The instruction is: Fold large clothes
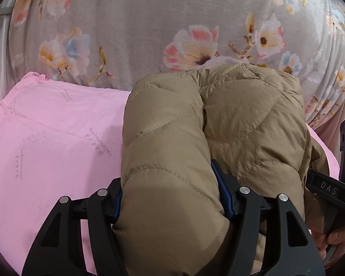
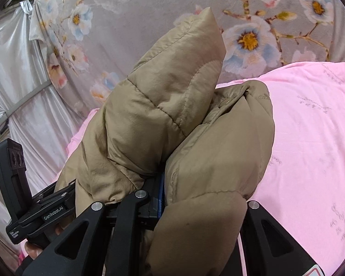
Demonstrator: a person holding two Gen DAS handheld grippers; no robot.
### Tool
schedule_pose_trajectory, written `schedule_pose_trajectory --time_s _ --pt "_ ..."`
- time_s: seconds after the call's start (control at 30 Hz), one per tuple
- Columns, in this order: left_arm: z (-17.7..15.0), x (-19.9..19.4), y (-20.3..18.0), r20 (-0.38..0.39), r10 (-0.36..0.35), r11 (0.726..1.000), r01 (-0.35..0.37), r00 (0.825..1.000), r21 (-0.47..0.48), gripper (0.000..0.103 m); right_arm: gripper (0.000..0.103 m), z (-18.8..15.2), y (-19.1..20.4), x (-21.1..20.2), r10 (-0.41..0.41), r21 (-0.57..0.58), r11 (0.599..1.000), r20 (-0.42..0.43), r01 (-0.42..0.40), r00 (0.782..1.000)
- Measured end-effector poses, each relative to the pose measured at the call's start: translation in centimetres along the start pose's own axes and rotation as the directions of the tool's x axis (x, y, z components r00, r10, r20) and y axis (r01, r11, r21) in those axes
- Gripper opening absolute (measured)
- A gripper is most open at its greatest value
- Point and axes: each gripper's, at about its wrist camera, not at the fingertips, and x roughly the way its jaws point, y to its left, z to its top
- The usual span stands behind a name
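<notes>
While jacket [image 1: 218, 119] fills view | pink sheet [image 1: 46, 138] beneath | floral blanket [image 1: 138, 23] behind

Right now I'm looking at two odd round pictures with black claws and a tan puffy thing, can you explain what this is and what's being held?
There is no robot here: a person holds a black two-finger gripper in each hand, and each gripper carries a wide-angle camera looking along its fingers, hence the round pictures. One picture is from the left gripper, the other from the right gripper. Both are clamped on a tan quilted puffer jacket, each on a thick roll of padding. Under it lies a pink sheet, and beyond that a grey blanket with printed flowers. In the left view, the other gripper and the person's fingers show at the right edge.
</notes>
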Motion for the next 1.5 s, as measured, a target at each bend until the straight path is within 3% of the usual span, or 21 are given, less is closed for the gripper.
schedule_pose_trajectory --time_s 0.13,0.23,0.33,0.4,0.47,0.5,0.63,0.67,0.8,0.87,1.0,1.07,1.23,1.4,1.5 --pt "-1.5 2.8 1.9 -0.034 0.027 1.000 -0.027 0.999 -0.009 0.063 0.019 -1.1 -1.4 3.3 -0.021 0.027 0.999 -0.051 0.022 0.998" --pt "-2.5 3.8 3.3 -0.041 0.031 0.999 -0.033 0.999 -0.043 0.070 0.024 -2.3 -2.6 4.7 -0.024 0.064 0.997 -0.084 0.030 0.996" --pt "-2.7 3.7 4.2 -0.062 0.047 0.995 -0.052 0.997 -0.085 0.081 0.036 -2.7 -4.1 4.4 -0.006 0.148 0.989 -0.115 0.023 0.993" --pt "-2.5 2.8 4.1 -0.072 0.100 0.992 -0.105 0.992 -0.076 0.087 0.041 -2.9 -4.5 2.9 -0.015 0.170 0.985 -0.120 0.035 0.993" --pt "-2.3 1.2 3.6 -0.073 0.194 0.980 -0.197 0.978 -0.035 0.091 0.041 -3.2 -4.6 0.4 -0.052 0.178 0.982 -0.097 0.068 0.994" --pt "-2.2 0.1 3.3 -0.078 0.251 0.967 -0.253 0.965 -0.017 0.091 0.043 -3.4 -4.6 -1.2 -0.108 0.175 0.978 -0.064 0.117 0.992" --pt "-1.8 -2.7 2.1 -0.099 0.392 0.919 -0.395 0.914 -0.005 0.091 0.045 -3.9 -1.1 -6.8 -0.262 0.055 0.965 0.124 0.257 0.957" --pt "-1.7 -3.0 1.7 -0.106 0.402 0.914 -0.405 0.910 -0.010 0.091 0.043 -3.9 0.7 -7.3 -0.274 -0.001 0.961 0.152 0.278 0.949" --pt "-1.7 -3.3 -0.1 -0.148 0.373 0.923 -0.382 0.916 -0.043 0.091 0.017 -4.3 5.0 -5.9 -0.268 -0.163 0.943 0.145 0.290 0.952" --pt "-1.8 -2.8 -0.7 -0.154 0.393 0.914 -0.403 0.906 -0.037 0.091 0.007 -4.3 6.2 -4.5 -0.283 -0.204 0.930 0.133 0.306 0.950" --pt "-2.4 -1.0 -1.0 -0.194 0.422 0.900 -0.435 0.886 -0.028 0.091 0.004 -3.9 5.5 -1.4 -0.323 -0.191 0.924 0.077 0.332 0.943" --pt "-2.9 -0.3 -0.6 -0.212 0.416 0.900 -0.434 0.884 -0.044 0.092 0.003 -3.9 4.4 -0.2 -0.344 -0.167 0.923 0.053 0.348 0.938" --pt "-3.6 1.1 -0.2 -0.220 0.383 0.910 -0.407 0.897 -0.079 0.093 0.000 -4.7 2.0 2.0 -0.358 -0.119 0.927 -0.002 0.356 0.934" --pt "-4.4 2.3 -0.2 -0.203 0.372 0.915 -0.395 0.906 -0.086 0.095 0.000 -6.2 2.3 3.5 -0.422 -0.179 0.890 0.027 0.420 0.906" --pt "-4.8 2.7 0.2 -0.205 0.351 0.919 -0.379 0.914 -0.113 0.098 0.000 -6.3 2.2 3.9 -0.431 -0.180 0.886 0.018 0.427 0.902"
